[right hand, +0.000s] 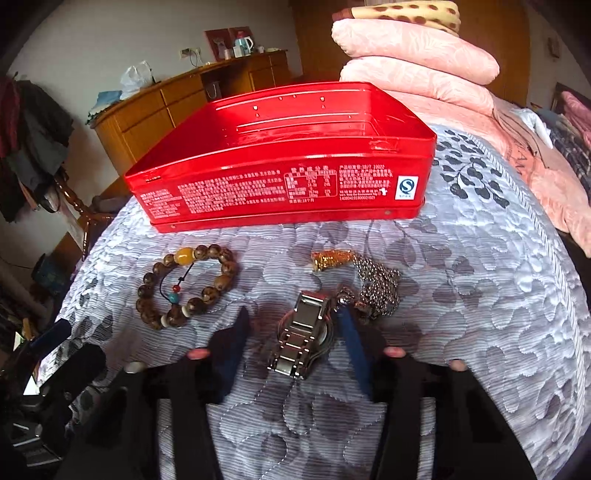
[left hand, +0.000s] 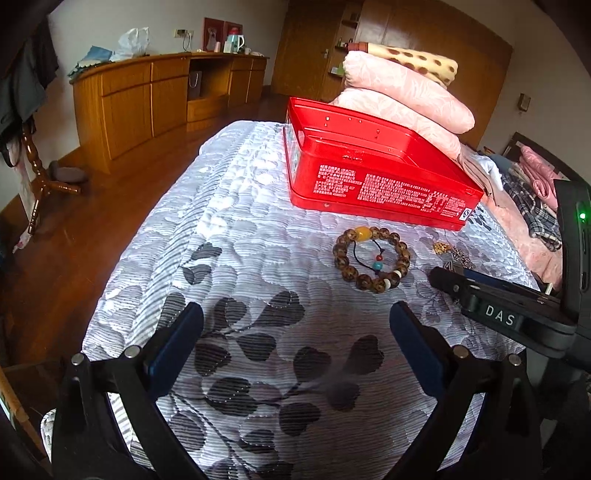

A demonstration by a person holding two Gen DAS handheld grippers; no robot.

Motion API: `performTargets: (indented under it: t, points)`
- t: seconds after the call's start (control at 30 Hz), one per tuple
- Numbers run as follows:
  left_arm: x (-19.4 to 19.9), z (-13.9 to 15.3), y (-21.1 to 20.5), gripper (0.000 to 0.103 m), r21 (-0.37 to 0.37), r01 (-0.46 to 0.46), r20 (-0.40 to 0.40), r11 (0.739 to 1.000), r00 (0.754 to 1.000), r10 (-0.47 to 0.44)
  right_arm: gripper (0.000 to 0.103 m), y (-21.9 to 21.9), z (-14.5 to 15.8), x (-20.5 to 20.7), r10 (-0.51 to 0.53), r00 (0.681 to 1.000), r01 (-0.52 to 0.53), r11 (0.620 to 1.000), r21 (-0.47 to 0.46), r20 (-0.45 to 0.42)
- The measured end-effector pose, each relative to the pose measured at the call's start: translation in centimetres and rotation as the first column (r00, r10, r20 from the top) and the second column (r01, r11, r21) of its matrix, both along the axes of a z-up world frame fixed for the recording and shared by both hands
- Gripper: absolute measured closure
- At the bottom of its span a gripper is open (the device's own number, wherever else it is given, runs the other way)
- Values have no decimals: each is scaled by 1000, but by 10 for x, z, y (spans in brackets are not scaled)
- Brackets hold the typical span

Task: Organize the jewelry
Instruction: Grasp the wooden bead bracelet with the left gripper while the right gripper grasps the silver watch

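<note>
An open red tin box (right hand: pixel 280 177) (left hand: pixel 369 173) stands on the quilted bed cover. In front of it lie a brown bead bracelet (right hand: pixel 186 286) (left hand: pixel 371 258), a gold pendant (right hand: pixel 327 260) (left hand: pixel 439 246) on a silver chain (right hand: pixel 380 290) (left hand: pixel 460 254), and a silver metal watch (right hand: pixel 303 332). My right gripper (right hand: pixel 293 317) (left hand: pixel 461 282) straddles the watch. Its right pad is against the watch, while a gap shows at its left pad. My left gripper (left hand: pixel 295 332) hovers open over bare cover, short of the bracelet, with nothing between its fingers.
Folded pink quilts (left hand: pixel 406 96) and a spotted blanket (right hand: pixel 410 14) are stacked behind the box. Clothes (left hand: pixel 532 195) lie at the right. The bed edge drops to a wooden floor (left hand: pixel 92 229) on the left, with a wooden cabinet (left hand: pixel 147 103) beyond.
</note>
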State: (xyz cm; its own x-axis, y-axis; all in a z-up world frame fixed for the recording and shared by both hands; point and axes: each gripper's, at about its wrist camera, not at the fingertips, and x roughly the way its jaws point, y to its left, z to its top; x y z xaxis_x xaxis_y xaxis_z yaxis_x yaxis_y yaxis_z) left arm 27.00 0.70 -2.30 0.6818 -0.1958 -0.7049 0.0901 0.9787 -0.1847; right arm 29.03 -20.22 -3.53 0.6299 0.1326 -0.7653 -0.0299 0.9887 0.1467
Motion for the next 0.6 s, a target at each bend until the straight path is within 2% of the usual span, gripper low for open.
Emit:
performTargets:
  t: [0.03, 0.27, 0.37, 0.47, 0.6]
  points:
    - [1, 0, 0, 5, -1, -1, -3, 1000, 1000, 1, 72, -1, 0, 0, 2, 1000, -2, 1000, -2, 0]
    - [4, 2, -6, 5, 15, 17, -3, 1000, 1000, -17, 72, -12, 2, -20, 67, 998, -67, 997, 47, 2]
    - [9, 3, -13, 5, 22, 35, -1, 999, 999, -35, 72, -22, 2, -32, 62, 998, -62, 997, 42, 3]
    - [19, 2, -24, 5, 7, 67, -34, 998, 997, -67, 72, -32, 1, -40, 42, 999, -43, 998, 38, 6]
    - [28, 2, -39, 5, -4, 70, -40, 998, 997, -70, 72, -45, 0, -44, 30, 999, -31, 998, 53, 11]
